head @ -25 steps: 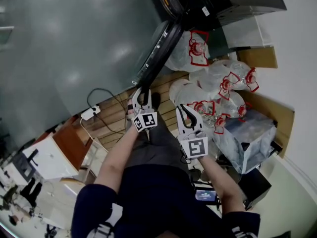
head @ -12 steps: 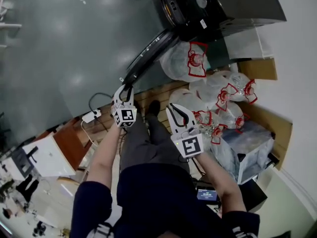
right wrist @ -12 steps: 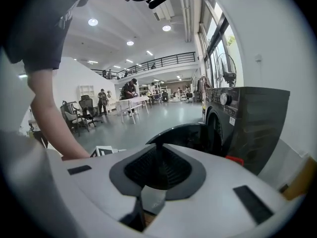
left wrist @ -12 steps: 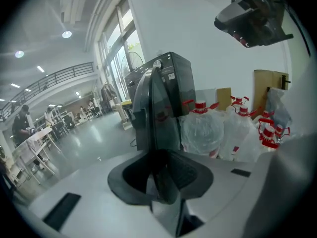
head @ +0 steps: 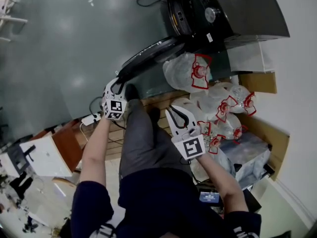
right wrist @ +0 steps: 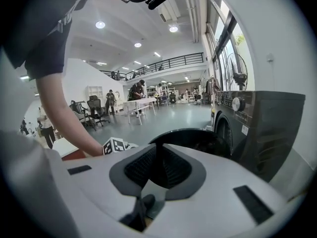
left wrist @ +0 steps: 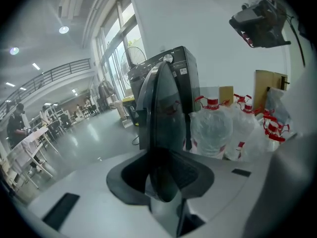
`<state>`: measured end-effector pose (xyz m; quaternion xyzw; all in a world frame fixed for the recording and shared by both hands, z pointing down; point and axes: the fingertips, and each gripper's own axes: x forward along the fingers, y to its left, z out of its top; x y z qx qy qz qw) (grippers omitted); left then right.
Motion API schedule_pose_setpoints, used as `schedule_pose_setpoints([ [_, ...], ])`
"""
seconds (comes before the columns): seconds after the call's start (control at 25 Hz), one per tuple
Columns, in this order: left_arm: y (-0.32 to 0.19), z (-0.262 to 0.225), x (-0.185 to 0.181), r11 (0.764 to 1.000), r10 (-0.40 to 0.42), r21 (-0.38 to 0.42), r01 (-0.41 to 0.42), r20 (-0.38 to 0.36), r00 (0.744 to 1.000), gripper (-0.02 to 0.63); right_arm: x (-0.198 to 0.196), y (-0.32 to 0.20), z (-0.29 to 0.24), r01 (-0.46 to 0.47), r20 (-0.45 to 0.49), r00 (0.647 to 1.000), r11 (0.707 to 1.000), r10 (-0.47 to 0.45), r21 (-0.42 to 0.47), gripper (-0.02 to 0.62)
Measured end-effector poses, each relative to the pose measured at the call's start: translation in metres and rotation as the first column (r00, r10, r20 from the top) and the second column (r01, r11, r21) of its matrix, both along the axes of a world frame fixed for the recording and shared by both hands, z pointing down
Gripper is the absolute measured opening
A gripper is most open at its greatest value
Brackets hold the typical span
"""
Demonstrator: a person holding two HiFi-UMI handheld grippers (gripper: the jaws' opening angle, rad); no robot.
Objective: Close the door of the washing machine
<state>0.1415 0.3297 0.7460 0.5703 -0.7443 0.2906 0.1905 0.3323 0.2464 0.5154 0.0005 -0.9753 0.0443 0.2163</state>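
Head view, leftmost: the left gripper [head: 115, 85] sits at the free rim of the door [head: 148, 57], the end farthest from the washing machine [head: 237, 9]; its jaws straddle that rim and have just been widening, pads apparently no longer pinching; the door stands swung well out from the washing machine, its long line running from these jaws back to the hinge; closing likely means pushing the rim machineward; the right gripper [head: 181, 114], jaws apart and empty, hangs farther off.
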Motion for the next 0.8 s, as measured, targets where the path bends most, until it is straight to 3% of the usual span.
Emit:
schedule_pose_setpoints([
  [0.8,-0.014,0.002,-0.069,0.994,0.106,-0.021,-0.106,-0.029,0.994,0.133,-0.091,-0.011,0.011,-0.008,-0.033,0.999,0.999,0.006,-0.043,0.060],
])
